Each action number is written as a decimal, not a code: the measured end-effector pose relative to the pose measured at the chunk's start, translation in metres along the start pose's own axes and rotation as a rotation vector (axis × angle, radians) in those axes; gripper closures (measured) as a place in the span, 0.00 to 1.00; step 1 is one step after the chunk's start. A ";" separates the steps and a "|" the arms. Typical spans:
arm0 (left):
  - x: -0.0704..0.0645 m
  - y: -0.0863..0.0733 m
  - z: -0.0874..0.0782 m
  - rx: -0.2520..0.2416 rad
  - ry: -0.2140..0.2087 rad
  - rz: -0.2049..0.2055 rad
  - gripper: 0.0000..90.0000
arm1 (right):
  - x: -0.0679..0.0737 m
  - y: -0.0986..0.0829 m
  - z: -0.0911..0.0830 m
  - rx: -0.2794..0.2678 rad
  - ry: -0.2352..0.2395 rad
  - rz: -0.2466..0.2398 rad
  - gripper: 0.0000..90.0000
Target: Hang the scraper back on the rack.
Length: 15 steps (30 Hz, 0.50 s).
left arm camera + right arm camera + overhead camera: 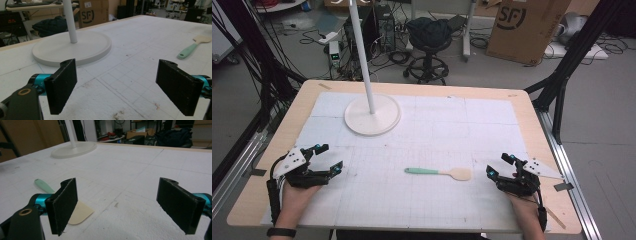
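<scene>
A small spatula (438, 173) with a mint-green handle and a beige blade lies flat near the table's front middle. It also appears far right in the left gripper view as the spatula (192, 46), and partly behind the left jaw in the right gripper view as the spatula (80, 212). My left gripper (328, 158) rests at the front left, open, nothing between its jaws. My right gripper (499, 165) rests at the front right, open and empty, its tips a short way right of the spatula's blade.
A white lamp stand with a round base (372, 116) and thin pole stands at the back left of the white mat (452, 130). The wooden table edge (532, 107) frames the mat. A stool, cables and a cardboard box sit on the floor beyond.
</scene>
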<state>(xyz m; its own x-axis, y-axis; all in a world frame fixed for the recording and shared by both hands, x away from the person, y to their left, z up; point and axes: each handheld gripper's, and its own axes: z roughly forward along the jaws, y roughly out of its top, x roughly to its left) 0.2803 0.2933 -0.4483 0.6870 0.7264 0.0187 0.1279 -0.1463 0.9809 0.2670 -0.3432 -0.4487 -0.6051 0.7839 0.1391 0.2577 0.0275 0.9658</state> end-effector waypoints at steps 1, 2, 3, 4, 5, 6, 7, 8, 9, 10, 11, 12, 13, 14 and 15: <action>0.000 0.000 0.000 -0.005 0.002 0.003 0.20 | 0.000 0.000 0.000 0.001 0.001 0.000 0.18; 0.000 0.000 -0.001 -0.008 0.001 0.001 0.20 | 0.000 0.000 0.000 0.002 0.002 0.000 0.18; 0.000 -0.001 -0.001 -0.012 0.002 -0.003 0.20 | 0.000 0.000 0.000 0.001 0.002 0.001 0.18; 0.001 -0.001 -0.001 -0.012 0.002 -0.007 0.20 | 0.000 0.000 0.000 0.001 0.002 0.001 0.18; 0.001 -0.001 -0.001 -0.010 -0.002 -0.007 0.20 | 0.000 0.000 0.000 0.001 0.004 0.000 0.18; 0.001 -0.001 -0.001 -0.011 -0.001 -0.008 0.20 | 0.000 0.000 0.000 0.001 0.004 0.000 0.18; 0.001 -0.001 -0.001 -0.013 0.001 -0.012 0.20 | 0.000 0.000 0.000 -0.001 0.004 -0.002 0.18; 0.001 -0.001 -0.001 -0.015 0.001 -0.016 0.20 | 0.000 0.000 0.000 0.000 0.004 -0.005 0.18; 0.002 -0.001 -0.001 -0.015 0.000 -0.016 0.20 | 0.000 0.000 0.000 0.000 0.005 -0.006 0.18; 0.002 -0.001 -0.001 -0.015 0.001 -0.016 0.20 | 0.001 0.000 0.000 0.003 0.009 -0.003 0.18; 0.002 -0.001 -0.001 -0.015 0.001 -0.017 0.20 | 0.000 0.000 0.000 0.004 0.012 -0.002 0.18; 0.002 -0.001 -0.001 -0.015 -0.001 -0.018 0.20 | 0.000 0.001 0.000 0.007 0.015 0.002 0.18; 0.002 -0.001 -0.001 -0.015 0.001 -0.017 0.20 | 0.000 0.001 0.000 0.007 0.015 0.002 0.18; 0.002 -0.001 -0.001 -0.015 0.000 -0.016 0.20 | 0.000 0.001 0.001 0.013 0.020 -0.004 0.18; 0.002 -0.001 -0.001 -0.016 -0.001 -0.016 0.20 | 0.000 0.001 0.001 0.013 0.020 -0.004 0.18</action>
<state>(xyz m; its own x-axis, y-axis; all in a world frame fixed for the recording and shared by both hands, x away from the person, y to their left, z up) 0.2804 0.2954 -0.4491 0.6856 0.7280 0.0027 0.1277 -0.1240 0.9840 0.2681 -0.3426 -0.4480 -0.6214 0.7710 0.1395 0.2647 0.0390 0.9635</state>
